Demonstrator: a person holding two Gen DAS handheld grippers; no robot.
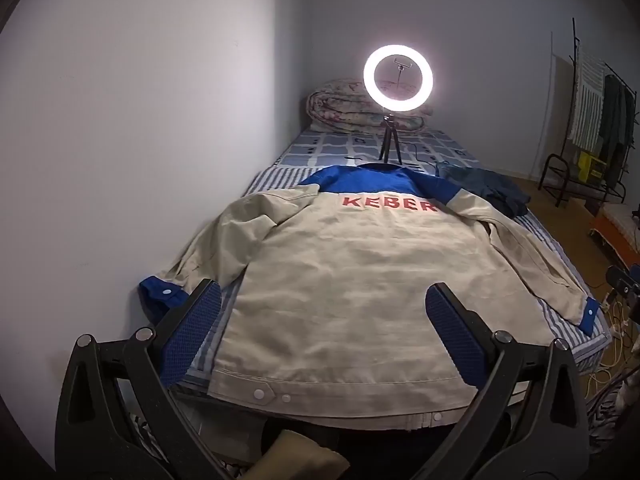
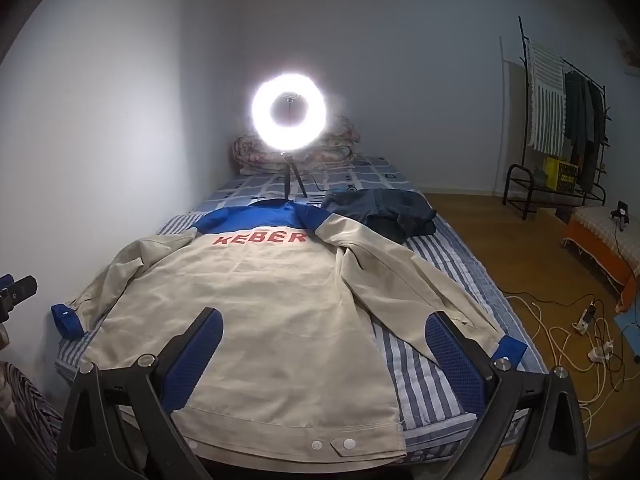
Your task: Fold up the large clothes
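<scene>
While the beige-and-blue jacket lies back-up and spread flat on the striped bed, both sleeves out, the first fold is best begun at a sleeve: pinch the cuff, carry it across the back, and keep the hem square. Left gripper and right gripper hang over the hem, jaws wide, holding nothing. Darker clothes lie beyond the collar. No containers are clearly visible.
</scene>
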